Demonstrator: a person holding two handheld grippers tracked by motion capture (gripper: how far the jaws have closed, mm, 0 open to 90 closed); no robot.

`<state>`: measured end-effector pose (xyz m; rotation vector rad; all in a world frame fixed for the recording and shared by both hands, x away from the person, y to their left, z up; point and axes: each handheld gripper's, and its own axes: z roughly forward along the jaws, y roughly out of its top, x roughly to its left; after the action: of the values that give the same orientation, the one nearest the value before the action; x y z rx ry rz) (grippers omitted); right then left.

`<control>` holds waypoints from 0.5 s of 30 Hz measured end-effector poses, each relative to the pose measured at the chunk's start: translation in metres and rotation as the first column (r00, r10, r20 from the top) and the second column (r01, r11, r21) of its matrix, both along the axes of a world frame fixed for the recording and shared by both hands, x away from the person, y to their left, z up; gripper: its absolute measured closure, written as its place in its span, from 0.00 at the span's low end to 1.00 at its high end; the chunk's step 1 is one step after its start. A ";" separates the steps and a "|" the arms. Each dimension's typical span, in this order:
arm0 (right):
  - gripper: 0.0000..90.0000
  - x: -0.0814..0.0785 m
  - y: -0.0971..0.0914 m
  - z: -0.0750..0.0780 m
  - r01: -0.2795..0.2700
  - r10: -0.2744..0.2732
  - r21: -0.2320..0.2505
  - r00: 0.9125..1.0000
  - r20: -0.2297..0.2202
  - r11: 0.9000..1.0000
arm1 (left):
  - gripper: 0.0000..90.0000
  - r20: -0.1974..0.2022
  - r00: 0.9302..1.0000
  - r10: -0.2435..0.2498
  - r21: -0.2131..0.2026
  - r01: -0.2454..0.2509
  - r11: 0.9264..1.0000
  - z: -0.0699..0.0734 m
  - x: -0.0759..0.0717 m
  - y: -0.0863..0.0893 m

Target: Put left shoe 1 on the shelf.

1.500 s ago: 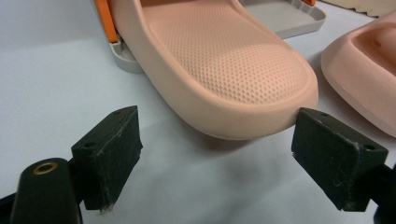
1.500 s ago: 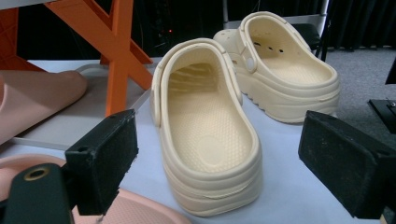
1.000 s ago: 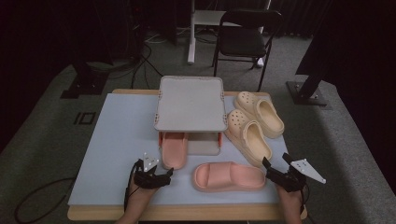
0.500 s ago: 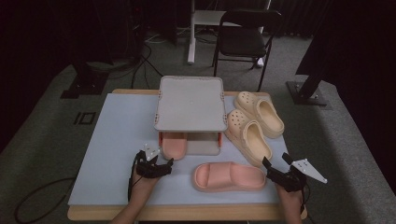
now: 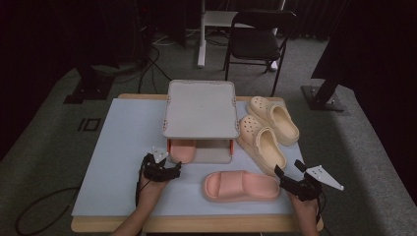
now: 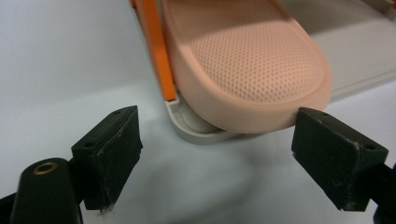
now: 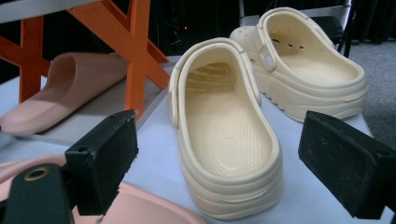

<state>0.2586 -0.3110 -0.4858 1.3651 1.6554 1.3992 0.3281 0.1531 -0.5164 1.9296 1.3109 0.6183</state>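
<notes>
A two-tier shoe rack [image 5: 199,105] with a grey top and orange side frames [image 7: 133,46] stands mid-table. One pink slide [image 5: 182,149] lies on its lower shelf, heel sticking out over the shelf edge [image 6: 247,70]. My left gripper [image 5: 169,171] is open just in front of that heel, nothing between its jaws [image 6: 217,154]. The other pink slide [image 5: 241,186] lies sideways on the mat at the front. My right gripper [image 5: 285,179] stands open by its right end, facing the near cream clog [image 7: 224,135]. A second cream clog [image 7: 308,65] lies behind it.
A pale blue mat [image 5: 118,142] covers the wooden table [image 5: 196,223]. Both clogs [image 5: 268,130] lie right of the rack. Behind the table stand a black chair [image 5: 258,42], a white stand and dark equipment bases on grey carpet. Cables trail on the floor at the left.
My left gripper has moved up and to the right, from the mat's front toward the heel of the slide on the lower shelf. The right gripper has stayed put.
</notes>
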 end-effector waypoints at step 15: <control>0.13 0.009 0.002 0.009 -0.075 0.075 -0.030 0.997 -0.006 0.997 | 0.09 0.070 0.996 -0.059 -0.061 0.063 0.996 0.005 -0.012 0.013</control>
<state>0.2676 -0.3091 -0.4770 1.3025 1.7398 1.4084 0.3160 0.1666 -0.5115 1.8745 1.2106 0.5998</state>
